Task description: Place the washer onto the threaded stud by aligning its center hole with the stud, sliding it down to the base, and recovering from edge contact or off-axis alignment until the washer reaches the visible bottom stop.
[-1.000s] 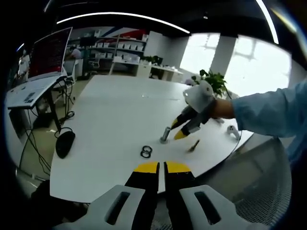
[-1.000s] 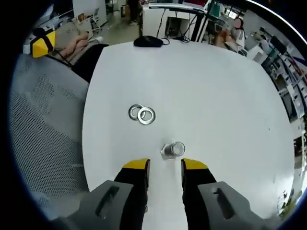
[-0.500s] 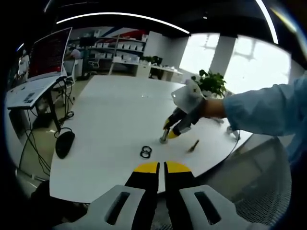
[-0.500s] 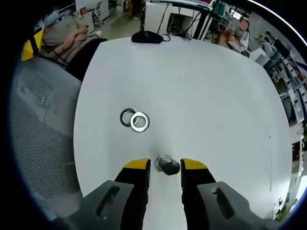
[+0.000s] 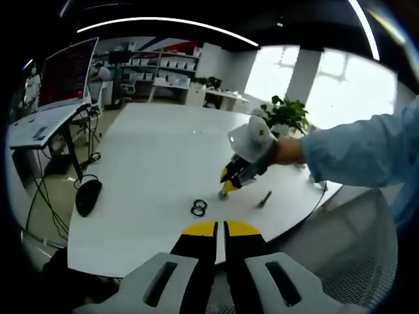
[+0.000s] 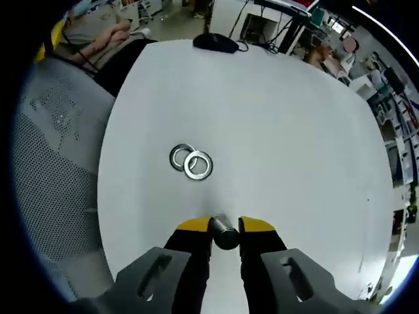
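Observation:
The metal threaded stud [image 6: 224, 232] stands on the white table [image 6: 275, 131] between the yellow tips of my right gripper [image 6: 224, 227], whose jaws press against both of its sides. Two steel washers [image 6: 190, 161] lie overlapping flat on the table, a short way ahead and to the left of the stud. In the left gripper view my right gripper [image 5: 229, 181] comes in from the right, held by a gloved hand over the stud [image 5: 222, 193], with the washers [image 5: 198, 208] just left of it. My left gripper [image 5: 220, 229] hangs shut with nothing in it, off the near table edge.
A black mouse [image 5: 88, 196] with its cable lies near the table's left edge. A small dark tool [image 5: 264, 198] rests right of the stud. A grey mesh chair [image 6: 52, 163] stands beside the table. A desk with a monitor [image 5: 65, 72] is at the far left.
My right gripper has come down around the stud and its jaws have narrowed until they touch it. The left gripper has stayed still.

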Available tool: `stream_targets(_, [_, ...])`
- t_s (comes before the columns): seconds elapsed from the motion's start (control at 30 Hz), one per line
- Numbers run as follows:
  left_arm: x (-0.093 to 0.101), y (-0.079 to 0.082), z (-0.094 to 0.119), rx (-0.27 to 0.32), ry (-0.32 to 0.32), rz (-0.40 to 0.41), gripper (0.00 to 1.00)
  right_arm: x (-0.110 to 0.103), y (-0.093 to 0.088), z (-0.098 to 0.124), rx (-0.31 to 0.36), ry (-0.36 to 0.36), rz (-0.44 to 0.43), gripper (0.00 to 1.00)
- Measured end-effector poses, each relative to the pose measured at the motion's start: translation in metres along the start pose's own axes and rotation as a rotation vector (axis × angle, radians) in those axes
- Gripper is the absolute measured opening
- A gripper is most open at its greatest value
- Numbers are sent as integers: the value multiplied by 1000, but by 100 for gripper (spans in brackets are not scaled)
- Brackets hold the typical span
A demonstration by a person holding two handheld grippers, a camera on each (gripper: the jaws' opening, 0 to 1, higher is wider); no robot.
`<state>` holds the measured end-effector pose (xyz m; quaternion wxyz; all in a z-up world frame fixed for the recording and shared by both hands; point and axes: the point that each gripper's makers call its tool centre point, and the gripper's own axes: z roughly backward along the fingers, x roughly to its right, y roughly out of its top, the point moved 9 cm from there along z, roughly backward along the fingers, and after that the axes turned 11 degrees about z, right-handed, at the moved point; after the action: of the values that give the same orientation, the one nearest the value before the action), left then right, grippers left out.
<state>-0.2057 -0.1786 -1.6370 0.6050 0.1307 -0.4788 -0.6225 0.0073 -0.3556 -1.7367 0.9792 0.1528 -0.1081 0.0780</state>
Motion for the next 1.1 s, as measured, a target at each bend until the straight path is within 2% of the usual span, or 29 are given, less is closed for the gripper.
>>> stream_targets(0.2, [0, 0, 0, 1, -3, -1, 1, -10, -3, 2, 32, 34, -84, 15])
stream_targets(0.4, [0, 0, 0, 1, -7, -4, 1, -28, 0, 5, 36, 46, -33, 14])
stream_targets(0.53, [0, 0, 0, 4, -8, -2, 1, -38, 2, 6, 43, 101, -58, 14])
stream_targets(0.73, [0, 0, 1, 9, -9, 0, 1, -56, 8, 9, 45, 169, -23, 14])
stream_targets(0.8, [0, 0, 1, 9, -9, -1, 1, -59, 8, 8, 40, 184, 15, 15])
stream_targets(0.83, [0, 0, 1, 9, -9, -1, 1, -59, 9, 9, 33, 169, 59, 15])
stream_targets(0.87, [0, 0, 1, 8, -10, -1, 1, -59, 11, 13, 36, 150, 122, 16])
stream_targets(0.93, [0, 0, 1, 7, -9, -2, 1, -61, 13, 22, 32, 133, 165, 16])
stream_targets(1.0, [0, 0, 0, 6, -9, -3, 1, -61, 17, 37, 51, 131, 162, 17])
stream_targets(1.1, [1, 0, 0, 5, -11, -5, 1, -56, 25, 71, 146, 89, 117, 17])
